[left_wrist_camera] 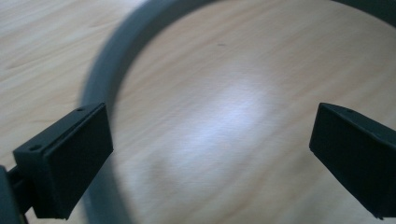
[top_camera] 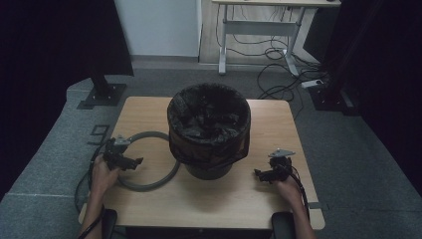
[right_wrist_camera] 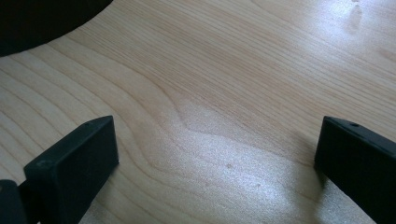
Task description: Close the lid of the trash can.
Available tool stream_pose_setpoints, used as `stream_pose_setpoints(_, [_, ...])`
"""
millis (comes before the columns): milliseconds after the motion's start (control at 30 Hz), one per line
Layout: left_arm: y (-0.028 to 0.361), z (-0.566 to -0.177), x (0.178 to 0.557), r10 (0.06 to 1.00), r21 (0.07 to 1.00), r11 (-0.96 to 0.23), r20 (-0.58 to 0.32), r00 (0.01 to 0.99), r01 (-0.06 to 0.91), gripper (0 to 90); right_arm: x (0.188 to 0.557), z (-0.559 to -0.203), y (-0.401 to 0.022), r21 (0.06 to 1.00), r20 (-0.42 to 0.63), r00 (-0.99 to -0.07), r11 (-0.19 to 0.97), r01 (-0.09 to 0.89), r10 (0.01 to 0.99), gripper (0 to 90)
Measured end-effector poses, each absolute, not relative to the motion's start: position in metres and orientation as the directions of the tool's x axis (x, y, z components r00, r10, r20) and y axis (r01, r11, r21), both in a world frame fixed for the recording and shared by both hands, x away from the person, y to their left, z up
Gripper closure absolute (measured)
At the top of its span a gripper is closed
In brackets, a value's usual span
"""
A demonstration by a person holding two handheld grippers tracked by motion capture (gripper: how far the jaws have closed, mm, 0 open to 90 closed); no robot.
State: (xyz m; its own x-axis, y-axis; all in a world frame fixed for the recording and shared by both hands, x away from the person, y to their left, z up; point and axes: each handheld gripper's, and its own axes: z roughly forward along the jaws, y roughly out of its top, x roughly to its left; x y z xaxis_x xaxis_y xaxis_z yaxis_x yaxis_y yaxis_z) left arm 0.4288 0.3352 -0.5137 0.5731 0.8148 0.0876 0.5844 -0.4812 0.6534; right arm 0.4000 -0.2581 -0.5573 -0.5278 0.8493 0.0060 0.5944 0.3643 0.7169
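A dark bin (top_camera: 209,132) lined with a black bag stands in the middle of the wooden table (top_camera: 268,194). A grey ring (top_camera: 149,185) lies flat on the table to its left, partly tucked behind the bin's base. My left gripper (top_camera: 137,162) is open over the ring's left side; in the left gripper view the ring (left_wrist_camera: 100,84) curves past the left jaw, with bare wood between the jaws. Right of the bin, my right gripper (top_camera: 257,174) hovers open low over bare wood, pointing toward the bin's base (right_wrist_camera: 42,21).
The table is small, with grey carpet all round. A dark stand's base (top_camera: 102,94) sits on the floor at the far left. Behind the table are a white desk frame (top_camera: 259,30) and loose cables (top_camera: 283,74). Dark curtains hang at both sides.
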Motion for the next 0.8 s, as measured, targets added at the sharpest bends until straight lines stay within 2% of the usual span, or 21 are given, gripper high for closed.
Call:
stream_pose_setpoints(100, [0.345,-0.515,0.437,0.833,0.660,-0.450,0.067,0.549,0.602,0.0,0.400,-0.557,-0.258,0.717,0.006,-0.528,0.364,0.595,0.849,0.0])
stream_pose_setpoints(300, [0.357,-0.517,0.451,0.855,0.649,-0.436,0.084,0.511,0.624,0.0,0.400,-0.557,-0.258,0.717,0.006,-0.528,0.364,0.594,0.849,0.0])
stream_pose_setpoints(533, [0.366,-0.538,0.464,0.870,0.629,-0.412,0.055,0.491,0.659,0.0,0.400,-0.557,-0.258,0.717,0.006,-0.528,0.364,0.594,0.849,0.0])
stream_pose_setpoints(667, [0.369,-0.546,0.468,0.878,0.656,-0.357,-0.007,0.478,0.665,0.0,0.400,-0.557,-0.258,0.717,0.006,-0.528,0.364,0.594,0.849,0.0])
stream_pose_setpoints(800, [0.369,-0.547,0.469,0.877,0.662,-0.356,-0.008,0.481,0.660,0.0,0.400,-0.557,-0.258,0.717,0.006,-0.528,0.364,0.594,0.849,0.0])
